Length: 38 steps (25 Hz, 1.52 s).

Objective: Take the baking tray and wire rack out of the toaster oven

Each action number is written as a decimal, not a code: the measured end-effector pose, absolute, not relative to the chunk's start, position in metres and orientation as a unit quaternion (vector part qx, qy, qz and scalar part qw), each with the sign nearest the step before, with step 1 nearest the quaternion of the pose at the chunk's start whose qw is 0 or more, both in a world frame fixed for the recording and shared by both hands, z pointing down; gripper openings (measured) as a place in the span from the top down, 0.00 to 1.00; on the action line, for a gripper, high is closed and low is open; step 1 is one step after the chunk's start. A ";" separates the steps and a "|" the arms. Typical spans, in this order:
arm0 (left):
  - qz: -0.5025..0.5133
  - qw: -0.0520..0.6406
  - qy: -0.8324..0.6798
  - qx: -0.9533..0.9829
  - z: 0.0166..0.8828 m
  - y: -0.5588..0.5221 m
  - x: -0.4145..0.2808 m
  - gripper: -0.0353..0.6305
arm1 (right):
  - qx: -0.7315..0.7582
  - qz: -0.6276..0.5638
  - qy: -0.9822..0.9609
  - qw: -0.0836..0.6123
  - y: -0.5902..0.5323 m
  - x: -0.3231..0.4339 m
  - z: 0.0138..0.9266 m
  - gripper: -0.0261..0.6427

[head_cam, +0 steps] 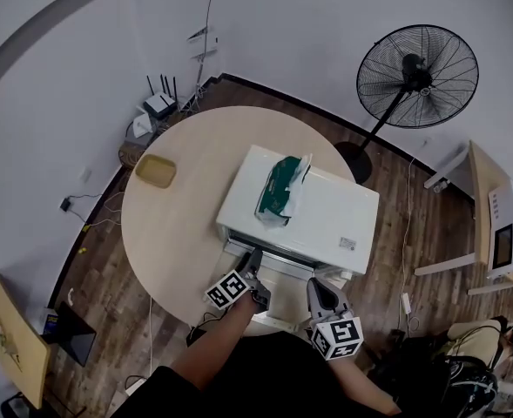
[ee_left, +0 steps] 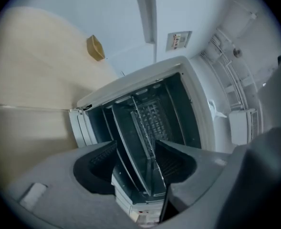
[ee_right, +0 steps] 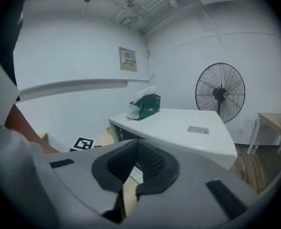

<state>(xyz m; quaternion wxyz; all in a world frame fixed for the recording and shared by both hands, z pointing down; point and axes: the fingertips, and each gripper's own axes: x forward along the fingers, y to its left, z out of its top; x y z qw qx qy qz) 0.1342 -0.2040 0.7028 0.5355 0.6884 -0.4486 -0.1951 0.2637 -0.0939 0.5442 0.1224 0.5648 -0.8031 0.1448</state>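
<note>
The white toaster oven [head_cam: 326,212] stands on the round table [head_cam: 178,233] with its door [head_cam: 284,287] folded down toward me. In the left gripper view, which is rolled sideways, the oven's dark inside shows the baking tray [ee_left: 130,137] and the wire rack [ee_left: 152,118] still in their slots. My left gripper [head_cam: 254,264] [ee_left: 135,168] is at the oven mouth, open, with the tray's front edge between its pads but not pinched. My right gripper [head_cam: 319,287] [ee_right: 130,185] hovers in front of the oven's right front corner [ee_right: 178,123], shut and holding nothing.
A green tissue pack [head_cam: 278,190] [ee_right: 145,106] lies on top of the oven. A small yellow tray [head_cam: 155,171] [ee_left: 96,47] sits at the table's far left. A standing fan [head_cam: 417,77] [ee_right: 220,92] is behind on the right. A desk with a microwave [head_cam: 504,242] stands far right.
</note>
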 end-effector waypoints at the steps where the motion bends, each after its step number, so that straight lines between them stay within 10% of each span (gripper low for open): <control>1: -0.207 0.542 -0.448 0.680 0.704 -0.205 0.135 0.58 | 0.565 0.146 -0.803 0.123 -0.094 0.265 0.545 0.96; 9: -0.250 0.567 -0.419 0.664 0.711 -0.218 0.147 0.45 | 0.566 0.155 -0.800 0.126 -0.090 0.276 0.551 0.96; 38: -0.290 0.608 -0.411 0.614 0.747 -0.223 0.168 0.46 | 0.542 0.149 -0.815 0.142 -0.099 0.276 0.551 0.96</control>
